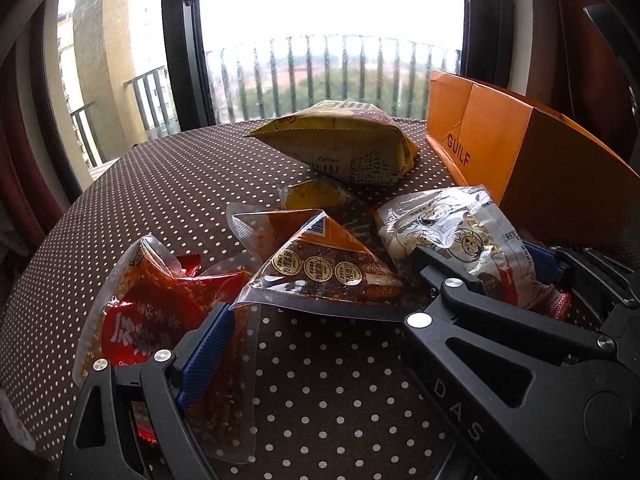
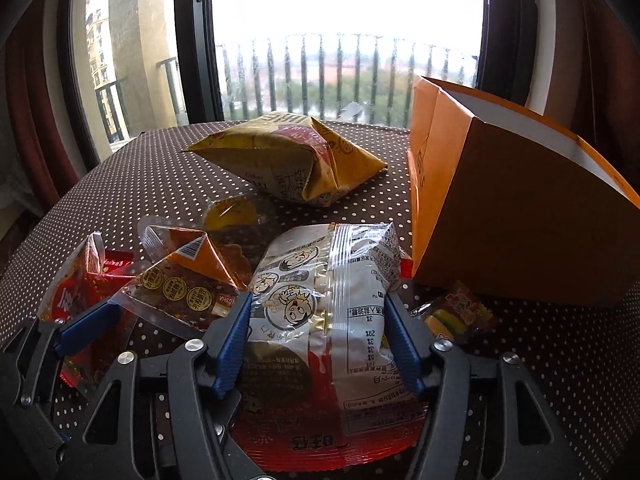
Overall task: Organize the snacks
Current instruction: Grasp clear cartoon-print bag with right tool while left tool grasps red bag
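Right gripper (image 2: 316,344) fingers clamped on the white cartoon-print snack pack (image 2: 320,300) beside the orange paper bag (image 2: 520,232), left gripper (image 1: 304,340) spread wide and empty near the chili packets (image 1: 320,264), sorting barely begun, most snacks loose on the dotted table (image 1: 140,200).

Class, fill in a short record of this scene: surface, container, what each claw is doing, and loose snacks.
surface: dotted tablecloth
container: orange box, right of the snacks
right claw: pads pressing both sides of the white cartoon packet
left claw: open, nothing gripped
loose snacks: yellow bag, red packet, triangular spice packet
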Action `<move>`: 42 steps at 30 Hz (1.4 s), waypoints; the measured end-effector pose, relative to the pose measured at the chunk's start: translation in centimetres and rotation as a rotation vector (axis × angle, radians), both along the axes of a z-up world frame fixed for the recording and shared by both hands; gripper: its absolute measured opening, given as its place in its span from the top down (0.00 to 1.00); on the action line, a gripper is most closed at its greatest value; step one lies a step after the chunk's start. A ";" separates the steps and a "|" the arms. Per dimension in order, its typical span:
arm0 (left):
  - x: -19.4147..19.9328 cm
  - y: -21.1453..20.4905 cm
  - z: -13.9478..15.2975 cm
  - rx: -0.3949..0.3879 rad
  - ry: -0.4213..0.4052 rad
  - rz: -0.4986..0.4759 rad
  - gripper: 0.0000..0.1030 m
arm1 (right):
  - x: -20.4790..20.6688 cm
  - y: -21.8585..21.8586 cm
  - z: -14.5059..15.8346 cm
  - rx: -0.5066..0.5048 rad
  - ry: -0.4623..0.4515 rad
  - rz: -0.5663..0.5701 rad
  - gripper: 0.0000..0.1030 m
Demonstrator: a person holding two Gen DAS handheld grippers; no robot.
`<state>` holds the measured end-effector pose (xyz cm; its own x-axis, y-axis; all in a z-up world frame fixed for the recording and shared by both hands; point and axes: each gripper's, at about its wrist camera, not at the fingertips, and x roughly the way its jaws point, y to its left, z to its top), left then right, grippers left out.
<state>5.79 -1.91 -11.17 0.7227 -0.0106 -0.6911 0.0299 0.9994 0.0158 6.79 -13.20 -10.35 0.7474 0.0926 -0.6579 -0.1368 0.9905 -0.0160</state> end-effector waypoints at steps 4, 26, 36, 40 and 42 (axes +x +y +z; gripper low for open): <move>-0.7 -0.1 0.5 0.020 -0.021 -0.001 0.12 | -0.6 -0.3 0.2 0.019 -0.011 0.001 0.53; -1.5 6.0 3.6 0.050 -0.076 0.125 0.11 | -2.9 4.1 4.1 0.057 -0.132 0.087 0.53; 0.2 7.8 1.4 0.024 -0.017 0.134 0.11 | -1.2 6.4 3.0 0.016 -0.100 0.080 0.53; 0.6 7.9 0.8 0.020 -0.011 0.123 0.11 | -0.8 6.3 2.9 -0.003 -0.109 0.061 0.53; 0.9 7.8 0.7 0.022 -0.004 0.109 0.11 | -0.7 6.2 2.9 -0.010 -0.111 0.052 0.53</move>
<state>6.66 5.89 -10.46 0.7217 0.0836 -0.6872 -0.0795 0.9961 0.0376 6.09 -6.96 -7.46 0.8101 0.1269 -0.5723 -0.1844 0.9819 -0.0433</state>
